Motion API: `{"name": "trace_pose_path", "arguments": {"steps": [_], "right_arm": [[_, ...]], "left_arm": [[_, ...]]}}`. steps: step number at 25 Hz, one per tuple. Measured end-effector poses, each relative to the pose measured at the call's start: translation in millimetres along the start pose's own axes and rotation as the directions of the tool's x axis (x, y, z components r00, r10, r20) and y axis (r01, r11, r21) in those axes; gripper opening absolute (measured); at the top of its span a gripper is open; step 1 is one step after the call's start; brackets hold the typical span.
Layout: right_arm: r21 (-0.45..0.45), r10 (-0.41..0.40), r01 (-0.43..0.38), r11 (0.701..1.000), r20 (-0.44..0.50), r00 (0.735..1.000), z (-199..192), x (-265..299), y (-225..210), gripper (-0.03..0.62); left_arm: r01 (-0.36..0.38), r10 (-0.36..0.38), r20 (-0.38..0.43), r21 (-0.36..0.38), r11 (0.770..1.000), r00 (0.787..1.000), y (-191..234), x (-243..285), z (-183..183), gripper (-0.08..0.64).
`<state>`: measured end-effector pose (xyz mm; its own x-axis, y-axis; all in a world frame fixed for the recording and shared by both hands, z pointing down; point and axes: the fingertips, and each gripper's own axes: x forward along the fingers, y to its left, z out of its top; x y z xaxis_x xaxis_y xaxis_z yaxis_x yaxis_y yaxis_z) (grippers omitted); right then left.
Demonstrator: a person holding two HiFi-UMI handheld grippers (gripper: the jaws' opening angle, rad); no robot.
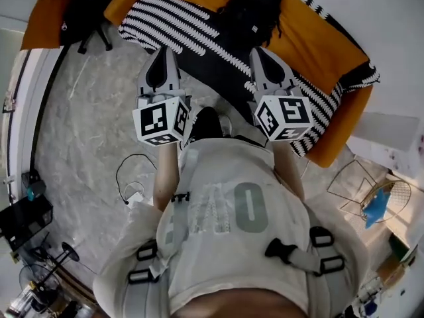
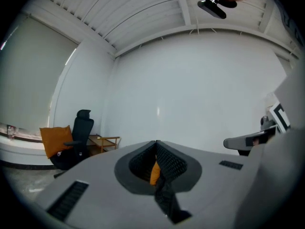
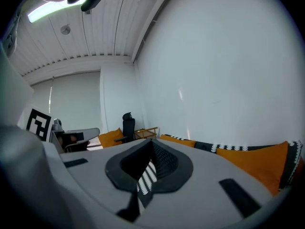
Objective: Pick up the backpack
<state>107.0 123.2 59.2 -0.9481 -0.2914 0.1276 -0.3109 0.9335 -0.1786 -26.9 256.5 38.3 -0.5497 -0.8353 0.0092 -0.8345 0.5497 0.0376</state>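
Observation:
The beige backpack [image 1: 232, 230], with a large grey "0" and black strap buckles, rests against the person's front right under the head view, between both forearms. Its straps hang at either side; how they sit on the arms is hidden. My left gripper [image 1: 161, 50] and right gripper [image 1: 260, 50] reach forward, level and side by side, above the floor in front of the sofa. In the left gripper view, my left gripper [image 2: 156, 142] has its jaws together with nothing between them. In the right gripper view, the right gripper [image 3: 151, 141] is equally shut and empty.
An orange sofa [image 1: 318, 38] with a black-and-white striped blanket [image 1: 172, 25] stands ahead, something dark lying on it. A black office chair [image 1: 86, 18] is at the far left. A wire side table [image 1: 361, 184] stands to the right. A cable [image 1: 129, 177] lies on the marble floor.

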Motion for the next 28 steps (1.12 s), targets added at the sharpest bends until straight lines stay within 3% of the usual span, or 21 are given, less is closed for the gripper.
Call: {"name": "trace_pose_path", "arguments": {"steps": [4,9,12,17,22,28], "right_arm": [[0.064,-0.121,0.118,0.991,0.044,0.992,11.0,-3.5,-42.2,0.006],[0.08,-0.314,0.307,0.948,0.097,0.944,30.1,-13.8,-86.0,0.006],[0.082,-0.409,0.401,0.912,0.123,0.904,40.4,-19.9,-103.3,0.006],[0.115,-0.564,0.553,0.825,0.137,0.814,46.3,-28.1,-119.4,0.006],[0.144,-0.635,0.618,0.773,0.148,0.759,50.3,-18.0,-117.7,0.006],[0.181,-0.692,0.668,0.722,0.157,0.705,49.5,-7.3,-117.8,0.006]], "left_arm": [[0.134,-0.134,0.008,0.017,0.991,0.991,-31.5,50.3,3.7,0.02],[0.311,-0.311,0.037,0.008,0.95,0.95,-73.5,115.4,13.3,0.02],[0.393,-0.393,0.06,0.016,0.919,0.917,-94.6,140.4,23.9,0.02],[0.534,-0.536,0.076,0.04,0.844,0.841,-121.6,171.5,34.7,0.02],[0.611,-0.613,0.084,0.054,0.79,0.785,-123.3,194.1,40.7,0.021],[0.66,-0.661,0.06,0.037,0.75,0.748,-117.7,216.2,31.0,0.021]]}}
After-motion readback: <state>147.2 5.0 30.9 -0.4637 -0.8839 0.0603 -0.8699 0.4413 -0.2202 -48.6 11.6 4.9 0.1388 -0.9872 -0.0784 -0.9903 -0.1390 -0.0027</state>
